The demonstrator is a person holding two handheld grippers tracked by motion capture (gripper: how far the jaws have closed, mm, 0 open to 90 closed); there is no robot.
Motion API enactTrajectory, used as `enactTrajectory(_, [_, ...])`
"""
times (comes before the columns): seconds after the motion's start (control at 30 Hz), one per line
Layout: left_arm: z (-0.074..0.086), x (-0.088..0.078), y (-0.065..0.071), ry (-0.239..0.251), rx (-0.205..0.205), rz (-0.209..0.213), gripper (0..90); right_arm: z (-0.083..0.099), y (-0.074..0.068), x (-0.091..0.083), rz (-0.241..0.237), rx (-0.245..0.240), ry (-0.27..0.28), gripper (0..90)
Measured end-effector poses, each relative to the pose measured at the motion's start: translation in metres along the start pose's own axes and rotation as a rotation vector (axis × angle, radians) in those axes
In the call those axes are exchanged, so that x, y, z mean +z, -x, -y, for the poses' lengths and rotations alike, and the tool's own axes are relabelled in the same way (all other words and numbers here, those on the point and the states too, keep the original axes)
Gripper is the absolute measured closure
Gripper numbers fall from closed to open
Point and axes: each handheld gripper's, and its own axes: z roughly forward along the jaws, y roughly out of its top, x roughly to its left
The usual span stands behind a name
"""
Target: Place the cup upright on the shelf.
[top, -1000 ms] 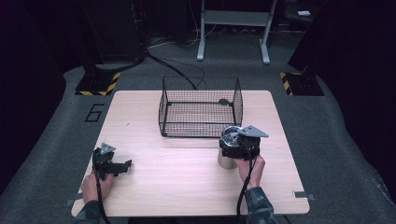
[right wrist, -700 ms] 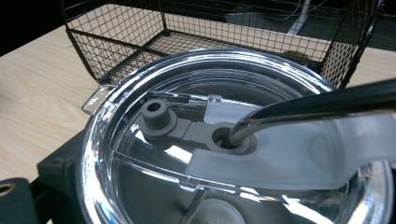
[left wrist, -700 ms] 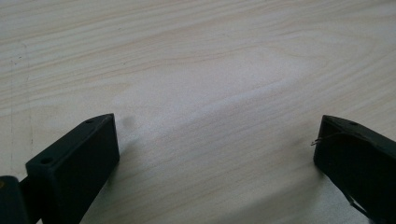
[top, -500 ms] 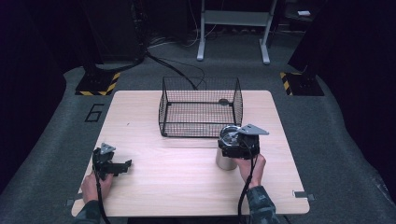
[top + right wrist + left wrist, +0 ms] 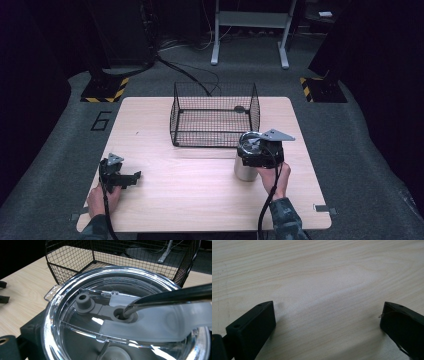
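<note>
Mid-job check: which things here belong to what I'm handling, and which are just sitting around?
In the job:
- steel tumbler with clear lid and metal straw
- right claw, around the tumbler
- wire basket, close behind it

Lying about:
- left claw, open over bare table
- grey stand on the floor

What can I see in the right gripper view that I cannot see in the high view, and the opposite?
The right gripper view alone gives the detail of the tumbler's clear lid: a grey plug on a strap and a metal straw entering the lid's hole. The high view alone gives the left gripper resting on the table with open jaws, and the right gripper around the steel tumbler. Both share the wire basket, which stands just behind the tumbler, and the wooden table.
</note>
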Motion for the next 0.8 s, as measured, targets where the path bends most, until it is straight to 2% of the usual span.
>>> enactTrajectory(0.23, [0.0, 0.0, 0.001, 0.001, -0.008, 0.001, 0.1, -0.013, -0.001, -0.007, -0.011, -0.02, -0.001, 3.4])
enactTrajectory(0.8, [0.0, 0.0, 0.001, 0.001, -0.008, 0.001, 0.1, -0.036, 0.002, -0.017, -0.04, -0.028, -0.001, 3.5])
